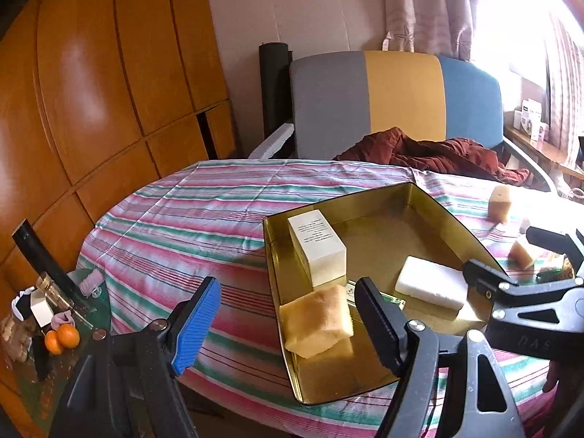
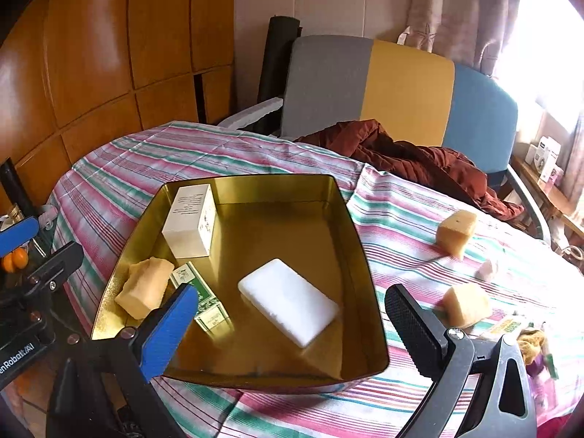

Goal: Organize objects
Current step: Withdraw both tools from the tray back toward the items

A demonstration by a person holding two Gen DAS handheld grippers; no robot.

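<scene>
A gold metal tray (image 2: 361,255) sits on the striped tablecloth; it also shows in the left wrist view (image 1: 365,197). It holds a white carton (image 2: 191,221), a yellow sponge piece (image 2: 144,290), a green box (image 2: 204,301) and a white bar (image 2: 290,301). Two more yellow sponge pieces (image 2: 456,231) (image 2: 467,304) lie on the cloth right of the tray. My left gripper (image 1: 288,321) is open and empty over the tray's near left corner. My right gripper (image 2: 292,314) is open and empty above the tray's near side.
A striped chair (image 2: 401,84) with a dark red cloth (image 2: 419,160) stands behind the table. A side table at the left holds oranges (image 1: 62,339) and a jar. More small items (image 2: 511,328) lie at the table's right edge.
</scene>
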